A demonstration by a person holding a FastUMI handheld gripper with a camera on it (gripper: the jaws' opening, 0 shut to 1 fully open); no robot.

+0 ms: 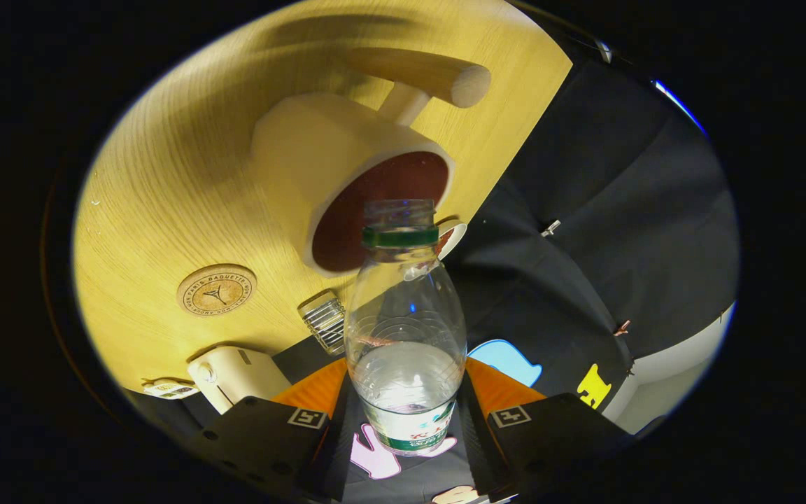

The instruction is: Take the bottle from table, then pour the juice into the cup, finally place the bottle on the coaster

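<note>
My gripper (406, 413) is shut on a clear plastic bottle (404, 329), both fingers pressing its lower body. The bottle has a green neck ring, no cap, and a little clear liquid low in its body. Its open mouth sits right at the rim of a cream cup (347, 182) with a dark red inside and a thick wooden handle (420, 73). The whole view is tilted, so the cup and table appear slanted. A round cork coaster (216, 290) lies on the wooden table (165, 196), off to the left of the bottle and beyond the left finger.
A small ribbed glass (324, 323) stands near the table edge just left of the bottle. A cream boxy object (235, 378) sits by the left finger. A small round dish (450, 238) peeks out behind the bottle neck. Black cloth wall hangs to the right.
</note>
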